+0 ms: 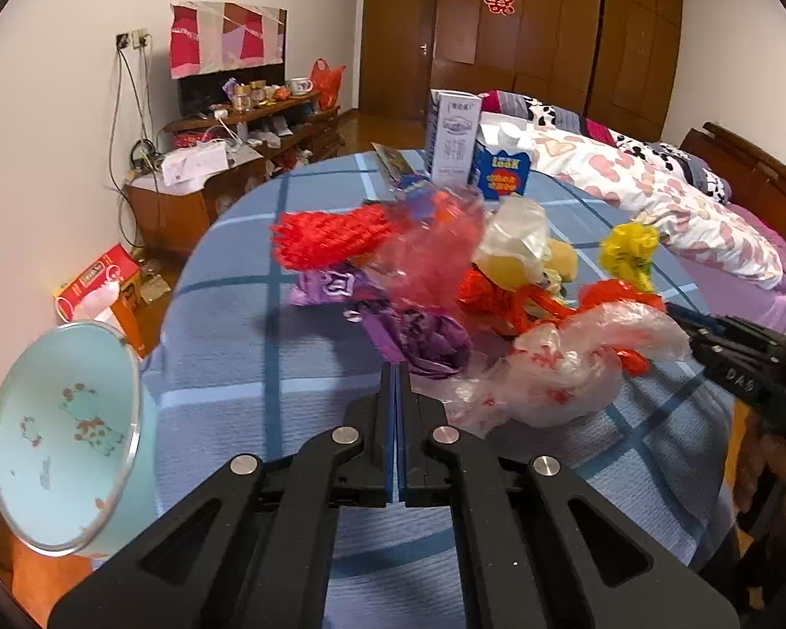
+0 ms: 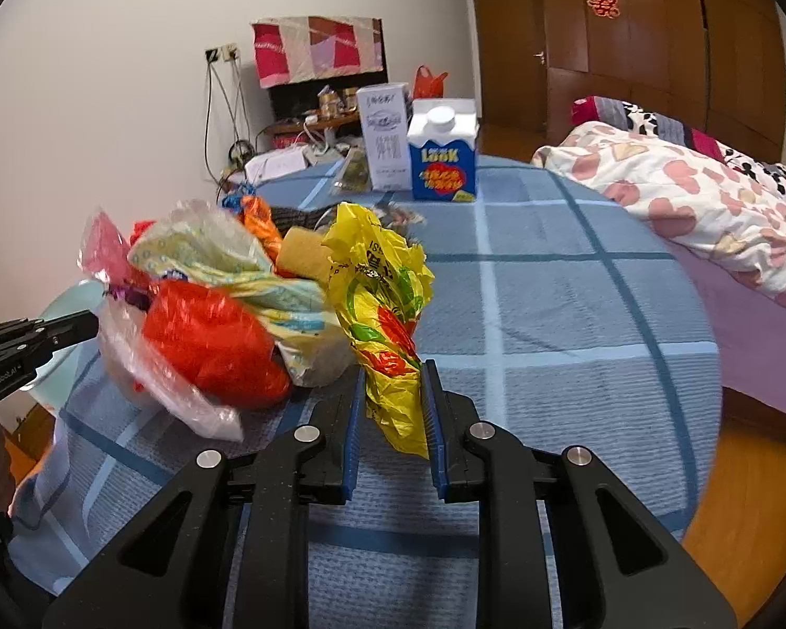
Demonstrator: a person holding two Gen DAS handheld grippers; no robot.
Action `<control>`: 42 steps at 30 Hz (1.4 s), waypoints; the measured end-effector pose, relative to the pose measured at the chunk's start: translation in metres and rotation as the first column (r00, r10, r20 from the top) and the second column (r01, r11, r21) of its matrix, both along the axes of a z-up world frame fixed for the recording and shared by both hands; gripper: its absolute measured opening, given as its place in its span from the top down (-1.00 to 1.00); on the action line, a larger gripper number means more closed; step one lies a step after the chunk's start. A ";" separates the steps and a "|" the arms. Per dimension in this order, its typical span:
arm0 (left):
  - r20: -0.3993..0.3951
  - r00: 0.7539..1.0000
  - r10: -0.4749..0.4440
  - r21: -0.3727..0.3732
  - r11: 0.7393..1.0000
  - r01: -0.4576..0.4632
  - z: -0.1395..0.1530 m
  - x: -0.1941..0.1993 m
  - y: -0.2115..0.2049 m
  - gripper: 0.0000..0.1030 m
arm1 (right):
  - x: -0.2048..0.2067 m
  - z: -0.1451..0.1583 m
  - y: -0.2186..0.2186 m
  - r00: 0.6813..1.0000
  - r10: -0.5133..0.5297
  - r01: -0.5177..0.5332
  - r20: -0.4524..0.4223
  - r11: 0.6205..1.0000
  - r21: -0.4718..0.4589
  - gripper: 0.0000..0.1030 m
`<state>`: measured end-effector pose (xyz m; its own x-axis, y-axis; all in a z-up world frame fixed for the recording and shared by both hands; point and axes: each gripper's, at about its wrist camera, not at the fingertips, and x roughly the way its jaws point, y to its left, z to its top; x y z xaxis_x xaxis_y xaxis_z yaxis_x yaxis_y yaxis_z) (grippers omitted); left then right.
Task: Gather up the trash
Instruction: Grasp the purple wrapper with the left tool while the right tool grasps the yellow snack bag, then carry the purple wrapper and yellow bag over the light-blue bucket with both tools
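A heap of crumpled wrappers and bags lies on the blue checked tablecloth [image 1: 246, 346]. My left gripper [image 1: 395, 367] is shut, its tips touching the purple wrapper [image 1: 424, 340]; whether it pinches the wrapper is unclear. A clear bag with red print [image 1: 555, 367] lies to its right, red netting [image 1: 325, 236] behind. My right gripper [image 2: 393, 367] has its jaws around the tail of a yellow plastic bag [image 2: 377, 283], which also shows in the left wrist view [image 1: 629, 251]. A red bag [image 2: 209, 340] and a clear bag [image 2: 146, 367] lie to its left.
A pale blue bowl [image 1: 63, 435] sits at the table's left edge. A white carton [image 2: 385, 136] and a blue milk carton [image 2: 443, 152] stand at the far side. A bed with a heart-print quilt [image 2: 681, 183] is on the right, a cluttered wooden cabinet [image 1: 225, 157] by the wall.
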<state>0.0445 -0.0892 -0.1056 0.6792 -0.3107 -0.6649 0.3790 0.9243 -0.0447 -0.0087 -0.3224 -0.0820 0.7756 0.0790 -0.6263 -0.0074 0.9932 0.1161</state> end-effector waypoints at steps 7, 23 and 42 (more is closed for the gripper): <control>0.013 0.997 0.071 0.000 0.998 -0.071 0.011 -0.004 0.013 0.39 | -0.014 0.022 -0.008 0.998 -0.031 0.031 0.052 1.000 -0.003 0.58; -0.089 0.996 -0.004 -0.034 0.999 0.001 -0.013 0.020 -0.014 0.65 | -0.022 0.021 -0.004 0.997 -0.029 0.032 0.078 0.998 -0.049 0.58; 0.098 0.994 -0.038 0.063 0.998 0.032 0.046 -0.038 0.035 0.68 | 0.015 0.055 0.057 0.990 0.093 -0.092 0.102 0.996 -0.009 0.58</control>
